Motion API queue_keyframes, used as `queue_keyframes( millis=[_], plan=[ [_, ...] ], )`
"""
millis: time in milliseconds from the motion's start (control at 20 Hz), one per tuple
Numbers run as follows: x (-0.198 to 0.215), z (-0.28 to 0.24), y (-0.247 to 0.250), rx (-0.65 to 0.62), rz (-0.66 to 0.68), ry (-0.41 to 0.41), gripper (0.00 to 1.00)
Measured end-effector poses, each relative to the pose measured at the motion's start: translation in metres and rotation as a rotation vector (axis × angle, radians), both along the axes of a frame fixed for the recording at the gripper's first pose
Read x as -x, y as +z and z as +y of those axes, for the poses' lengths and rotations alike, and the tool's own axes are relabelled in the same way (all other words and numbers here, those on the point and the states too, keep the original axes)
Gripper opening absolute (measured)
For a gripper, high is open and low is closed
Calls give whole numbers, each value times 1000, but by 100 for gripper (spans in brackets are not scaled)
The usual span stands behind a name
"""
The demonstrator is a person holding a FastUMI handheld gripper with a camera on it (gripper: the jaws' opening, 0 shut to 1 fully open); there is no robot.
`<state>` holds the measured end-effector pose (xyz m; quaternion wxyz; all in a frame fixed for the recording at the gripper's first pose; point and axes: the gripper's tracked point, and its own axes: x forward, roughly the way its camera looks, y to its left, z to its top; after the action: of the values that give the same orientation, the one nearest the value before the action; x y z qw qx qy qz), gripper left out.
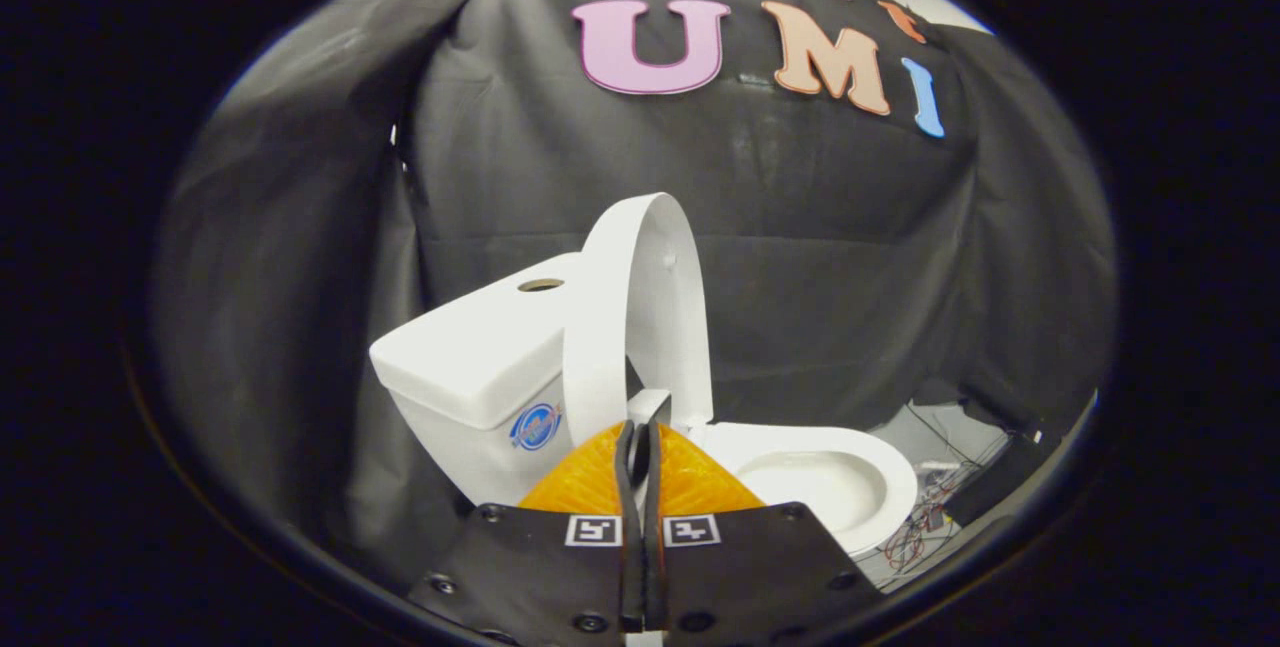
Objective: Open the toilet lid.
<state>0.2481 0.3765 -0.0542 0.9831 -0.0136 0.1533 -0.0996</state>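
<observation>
standing upright, toilet lid (640, 317) exposes empty bowl (835, 487); hand-held gripper (641, 424) closed, gripping nothing.

Raised lid (640, 312) and tank (470, 367) close ahead of the hand-held gripper (640, 427) with fingers together, open bowl (830, 482) right, loose wires (925, 522) beyond

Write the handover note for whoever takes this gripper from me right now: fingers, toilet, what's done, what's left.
Gripper: fingers closed together, nothing visibly between them; tips sit just in front of the base of the raised lid, and contact with it cannot be judged from here.
Toilet lid: standing upright, close to the tank, seen nearly edge-on.
Bowl: open and uncovered, beyond and beside the fingers.
Done: the lid is up off the bowl.
Left: check the lid stands on its own, then draw the gripper back clear of the toilet.
</observation>
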Motion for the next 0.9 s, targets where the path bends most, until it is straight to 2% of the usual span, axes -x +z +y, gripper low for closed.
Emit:
queue_keyframes(
  millis=[150, 250, 300, 400, 550, 800, 900],
  plan=[
    [0, 2, 0, 54, -6, -10, 1],
    [-1, 8, 0, 44, -21, 6, 5],
    [-2, 11, 0, 40, -33, 19, 17],
    [-2, 15, -4, 49, -26, 45, 32],
    [7, 2, -11, 77, -2, 6, 55],
    [16, -4, -7, 9, -49, 15, 96],
    [22, -8, -2, 1, -57, 21, 98]
  ],
)
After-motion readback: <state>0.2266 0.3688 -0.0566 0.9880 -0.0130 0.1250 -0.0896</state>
